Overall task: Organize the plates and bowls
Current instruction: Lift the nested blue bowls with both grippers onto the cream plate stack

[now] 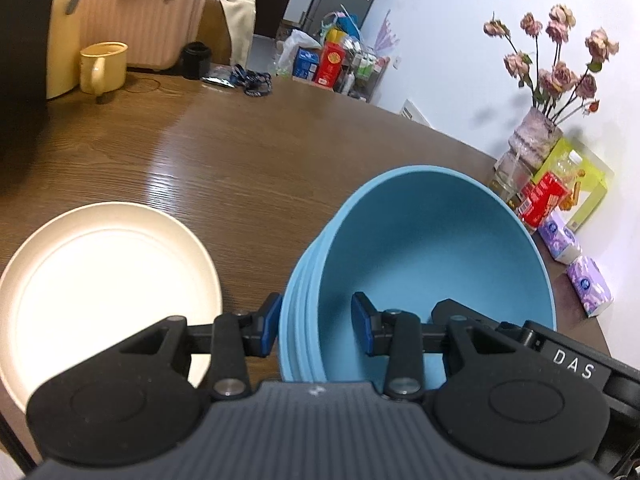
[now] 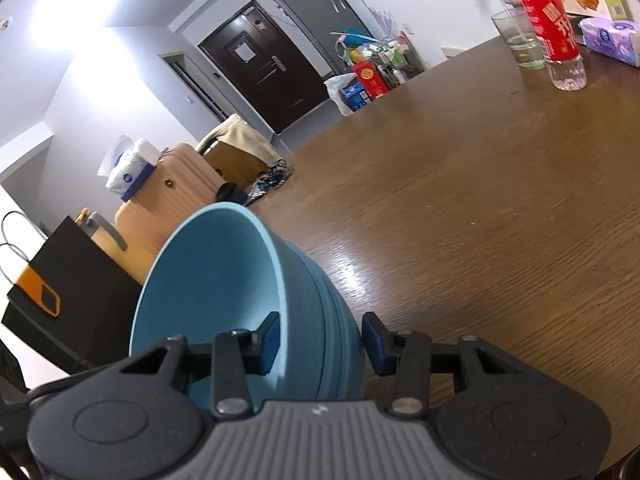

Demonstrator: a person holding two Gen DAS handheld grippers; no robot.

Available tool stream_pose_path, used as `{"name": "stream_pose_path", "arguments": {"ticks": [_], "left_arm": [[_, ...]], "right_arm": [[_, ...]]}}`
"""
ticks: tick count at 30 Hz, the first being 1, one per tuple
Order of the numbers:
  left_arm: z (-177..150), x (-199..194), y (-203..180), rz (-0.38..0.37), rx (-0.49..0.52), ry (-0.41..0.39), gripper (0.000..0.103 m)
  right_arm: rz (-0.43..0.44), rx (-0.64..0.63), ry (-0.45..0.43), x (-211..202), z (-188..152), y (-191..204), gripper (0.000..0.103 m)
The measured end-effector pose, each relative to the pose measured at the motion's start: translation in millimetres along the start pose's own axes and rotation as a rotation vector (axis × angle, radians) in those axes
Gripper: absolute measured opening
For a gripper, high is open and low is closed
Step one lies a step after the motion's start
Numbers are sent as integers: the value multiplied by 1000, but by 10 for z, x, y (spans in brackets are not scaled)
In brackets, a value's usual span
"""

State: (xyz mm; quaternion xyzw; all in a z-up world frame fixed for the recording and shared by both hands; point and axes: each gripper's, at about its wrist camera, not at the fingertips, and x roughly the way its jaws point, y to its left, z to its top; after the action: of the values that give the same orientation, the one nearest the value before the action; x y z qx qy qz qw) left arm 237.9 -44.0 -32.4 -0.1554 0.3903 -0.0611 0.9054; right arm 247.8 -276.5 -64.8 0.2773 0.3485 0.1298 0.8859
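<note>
A stack of several blue bowls (image 1: 432, 240) hangs tilted above the brown table (image 1: 280, 140), held from both sides. My left gripper (image 1: 316, 320) is shut on the stack's left wall, one blue pad outside and one inside the top bowl. My right gripper (image 2: 320, 340) clamps the opposite wall of the same stack (image 2: 216, 272), also with one pad inside and one outside. Its black body (image 1: 532, 344) shows at the bowl's right rim in the left wrist view. A cream plate (image 1: 100, 280) lies flat on the table, left of the stack.
A yellow mug (image 1: 102, 66) stands at the table's far left. A vase of dried flowers (image 1: 536, 136), a glass (image 1: 508, 176), a red box (image 1: 540, 200) and tissue packs (image 1: 588, 284) crowd the right edge. A red-labelled bottle (image 2: 556, 40) and a black bag (image 2: 68, 292) appear in the right wrist view.
</note>
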Motion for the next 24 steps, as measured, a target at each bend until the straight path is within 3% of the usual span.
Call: {"name": "stream_pose_path", "arguments": {"ticks": [12,24], "left_arm": [[-16,-559,417,54,-76,-101,40],[65,-965,1043,134,-185,-184,41]], "right_arm": [[80,-63,43,11,-138,527,44],[147,-154,121,316,-322,1262,44]]}}
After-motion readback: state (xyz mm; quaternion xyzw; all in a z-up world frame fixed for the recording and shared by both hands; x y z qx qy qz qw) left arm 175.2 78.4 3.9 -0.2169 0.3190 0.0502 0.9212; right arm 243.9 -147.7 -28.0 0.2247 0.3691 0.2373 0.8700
